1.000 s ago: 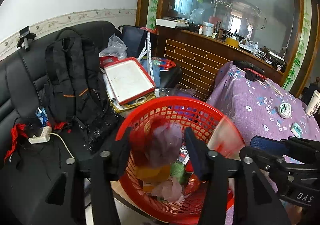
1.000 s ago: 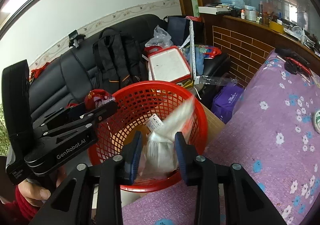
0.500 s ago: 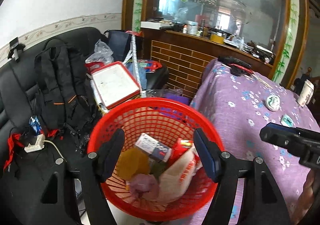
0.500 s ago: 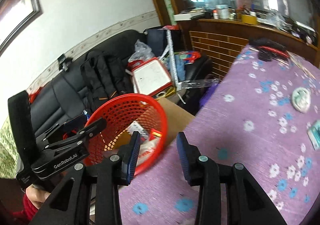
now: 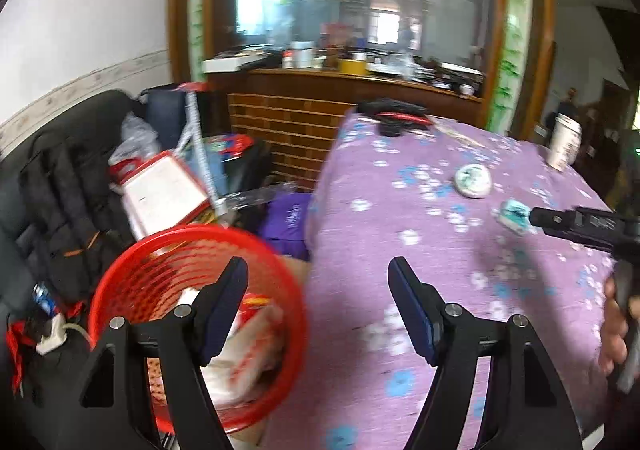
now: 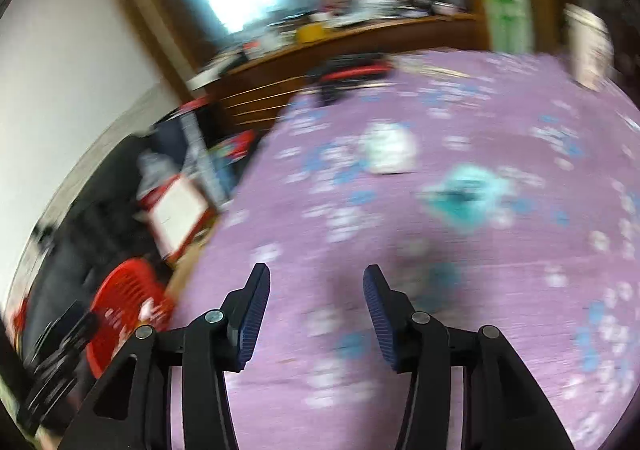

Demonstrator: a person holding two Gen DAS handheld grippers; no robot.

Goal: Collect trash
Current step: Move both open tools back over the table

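A: Status on the tongs?

B: My left gripper (image 5: 318, 304) is wide, nothing between the pads. It spread over the last second and now sits about steady. My right gripper (image 6: 316, 314) is narrower, also empty, and its jaws have just been opening.

A: Where's the trash?

B: Some is in the red basket (image 5: 280, 278) at lower left, beside the table edge: round rim, open plastic mesh wall, crumpled white-and-red wrappers (image 5: 248, 338) inside. Two pieces lie on the purple floral tablecloth (image 5: 400, 209). The teal packet (image 6: 464, 197) is flat and roughly rectangular; its long axis looks to run across my right view, ahead of the fingers (blurred, can't tell which end leads). The round white lid-like piece (image 6: 390, 149) is beyond it, well apart from the pads.

A: Anything else on the table?

B: An upright paper cup (image 5: 563, 141) near the far right edge. The cloth is a soft weave with blue-and-white flowers.
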